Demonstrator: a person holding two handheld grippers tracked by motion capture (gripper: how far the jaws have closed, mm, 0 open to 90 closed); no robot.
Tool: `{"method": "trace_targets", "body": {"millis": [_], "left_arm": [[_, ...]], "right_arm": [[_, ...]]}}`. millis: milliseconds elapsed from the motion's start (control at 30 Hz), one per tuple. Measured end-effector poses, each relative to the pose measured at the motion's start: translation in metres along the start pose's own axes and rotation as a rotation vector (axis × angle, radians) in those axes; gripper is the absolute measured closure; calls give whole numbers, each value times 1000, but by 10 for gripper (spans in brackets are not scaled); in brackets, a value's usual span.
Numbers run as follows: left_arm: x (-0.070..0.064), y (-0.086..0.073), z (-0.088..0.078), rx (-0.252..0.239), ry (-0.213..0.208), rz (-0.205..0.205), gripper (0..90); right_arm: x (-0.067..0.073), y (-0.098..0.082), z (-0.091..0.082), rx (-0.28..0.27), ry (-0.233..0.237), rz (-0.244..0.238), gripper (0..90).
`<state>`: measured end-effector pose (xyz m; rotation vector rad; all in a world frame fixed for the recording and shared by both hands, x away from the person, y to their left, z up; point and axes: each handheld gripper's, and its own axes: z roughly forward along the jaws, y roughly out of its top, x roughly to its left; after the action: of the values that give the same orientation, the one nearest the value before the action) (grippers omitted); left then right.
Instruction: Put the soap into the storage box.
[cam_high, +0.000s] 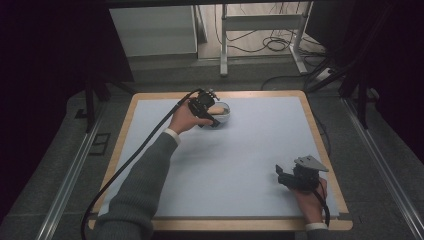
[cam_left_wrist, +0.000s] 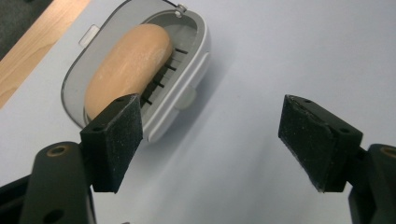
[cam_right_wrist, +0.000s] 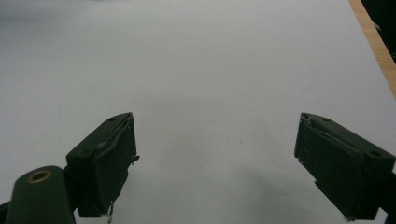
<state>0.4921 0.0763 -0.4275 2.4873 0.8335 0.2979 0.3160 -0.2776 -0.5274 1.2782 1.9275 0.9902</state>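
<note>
Your left gripper (cam_left_wrist: 210, 140) hovers with jaws apart, nothing between them. The oval grey plastic dish (cam_left_wrist: 191, 60) holding the tan, rounded soap-like bar (cam_left_wrist: 126, 65) sits at eleven o'clock from it. Your right gripper (cam_right_wrist: 215, 158), at five o'clock on the pale blue table mat (cam_high: 250, 150), gapes wide over bare mat.

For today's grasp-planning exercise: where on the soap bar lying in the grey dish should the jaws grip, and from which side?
Probably across the soap bar's narrow middle, coming from above: its rounded top stands proud of the grey dish, whose rim shields the lower sides. The left gripper is nearest, jaws open.
</note>
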Motion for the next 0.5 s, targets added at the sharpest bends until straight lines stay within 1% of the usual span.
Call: {"method": "trace_targets", "body": {"millis": [133, 200, 233, 267, 333, 367, 400, 433, 467, 500], "left_arm": [[-7, -18, -16, -20, 17, -2, 207], [-11, -28, -23, -45, 31, -10, 209], [-14, -34, -27, -57, 39, -4, 210], [-17, -39, -31, -82, 47, -5, 220], [-23, -53, -37, -109, 28, 7, 216], [-26, -58, -39, -113, 28, 8, 211], [-29, -64, -41, -128, 36, 13, 207], [-34, -79, -45, -153, 31, -5, 211], [-34, -79, -45, -153, 31, -5, 207], [-37, -88, -47, -173, 27, -18, 207]], "right_arm": [[0, 0, 0, -1, -3, 0, 131], [0, 0, 0, -1, -3, 0, 131], [0, 0, 0, 0, -3, 0, 130], [0, 0, 0, 1, -3, -2, 130], [0, 0, 0, 3, -1, -2, 130], [0, 0, 0, 4, 0, -2, 130], [0, 0, 0, 4, 1, -2, 130], [0, 0, 0, 3, 1, 0, 130], [0, 0, 0, 3, 1, 0, 130], [0, 0, 0, 3, 1, 0, 130]]}}
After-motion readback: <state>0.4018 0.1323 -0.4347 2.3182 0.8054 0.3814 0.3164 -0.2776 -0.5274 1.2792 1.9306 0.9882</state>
